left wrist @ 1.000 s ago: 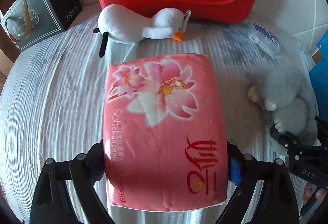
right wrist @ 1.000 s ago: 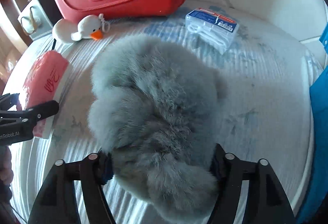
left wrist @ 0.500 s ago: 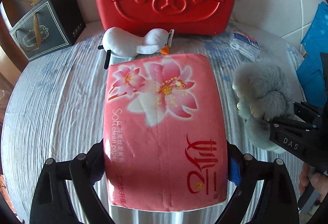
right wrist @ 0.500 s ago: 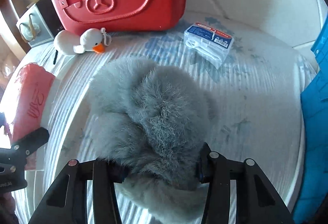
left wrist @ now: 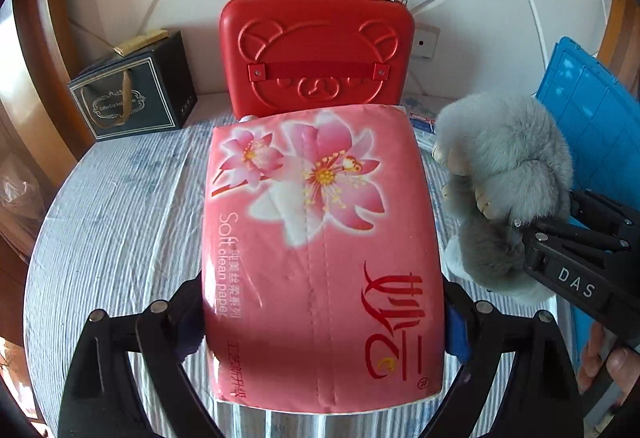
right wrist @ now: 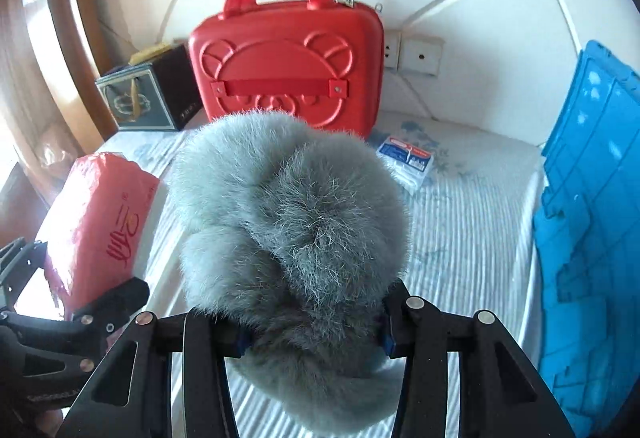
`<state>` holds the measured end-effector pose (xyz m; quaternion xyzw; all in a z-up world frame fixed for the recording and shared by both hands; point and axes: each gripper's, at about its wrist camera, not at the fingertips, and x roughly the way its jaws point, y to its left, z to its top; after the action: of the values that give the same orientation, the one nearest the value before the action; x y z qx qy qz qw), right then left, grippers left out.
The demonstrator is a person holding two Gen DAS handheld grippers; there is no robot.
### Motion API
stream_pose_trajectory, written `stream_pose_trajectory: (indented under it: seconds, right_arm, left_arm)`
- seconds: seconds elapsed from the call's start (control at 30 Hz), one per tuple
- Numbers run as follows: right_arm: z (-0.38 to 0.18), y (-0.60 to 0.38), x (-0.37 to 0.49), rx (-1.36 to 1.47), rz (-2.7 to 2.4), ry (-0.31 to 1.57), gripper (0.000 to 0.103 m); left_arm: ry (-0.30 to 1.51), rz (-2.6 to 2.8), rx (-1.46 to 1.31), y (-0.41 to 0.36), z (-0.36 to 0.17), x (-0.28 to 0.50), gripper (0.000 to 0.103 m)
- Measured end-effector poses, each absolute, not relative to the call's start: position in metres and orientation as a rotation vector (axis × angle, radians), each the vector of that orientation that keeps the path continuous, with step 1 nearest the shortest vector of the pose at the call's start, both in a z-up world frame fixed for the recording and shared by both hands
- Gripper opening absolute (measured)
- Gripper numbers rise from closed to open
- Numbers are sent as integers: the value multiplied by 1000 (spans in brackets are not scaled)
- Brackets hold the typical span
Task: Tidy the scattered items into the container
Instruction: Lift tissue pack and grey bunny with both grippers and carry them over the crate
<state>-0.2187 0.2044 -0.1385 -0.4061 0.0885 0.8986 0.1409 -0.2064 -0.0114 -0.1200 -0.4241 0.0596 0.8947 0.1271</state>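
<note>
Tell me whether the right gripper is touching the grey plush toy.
Touching. The right wrist view shows the right gripper with both fingers pressed into the grey plush toy's fur, no gap.

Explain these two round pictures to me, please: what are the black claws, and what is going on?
No robot here: a person holds a two-finger clamp in each hand, each with a wide-angle camera looking along its fingers. That explains the round, bent pictures.

In the left camera's picture, the left gripper is clamped on a pink tissue pack. In the right camera's picture, the right gripper squeezes a grey furry plush toy. Each camera also catches the other clamp at its edge.

On the striped cloth lies a small clear plastic packet. Behind stand a red bear-face case and a dark gift bag. A blue crate is at the right.
</note>
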Motion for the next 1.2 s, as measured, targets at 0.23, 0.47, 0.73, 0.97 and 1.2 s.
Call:
stream_pose_trajectory:
  seconds: [0.23,0.47,0.73,0.97,1.2]
  right_arm:
    - [-66,168,-155,-989,2627,238,45]
    - [-21,149,-97,-879,2593,224,45]
    - [33,157,-40,-766,2544,202,45]
    - [93,220,23,-668,2453,182,45]
    - [139,342,85,-695,2360,108,45]
  left_arm:
    - [183,2623,-1090,-20,-71,-145,92]
    - [214,2588,-984,-14,-40,-101,92]
    - [229,2528,-847,22,4,-64,92]
    - [218,2427,-736,101,63,-39,92]
    - [188,2309,-754,238,110,-31,92]
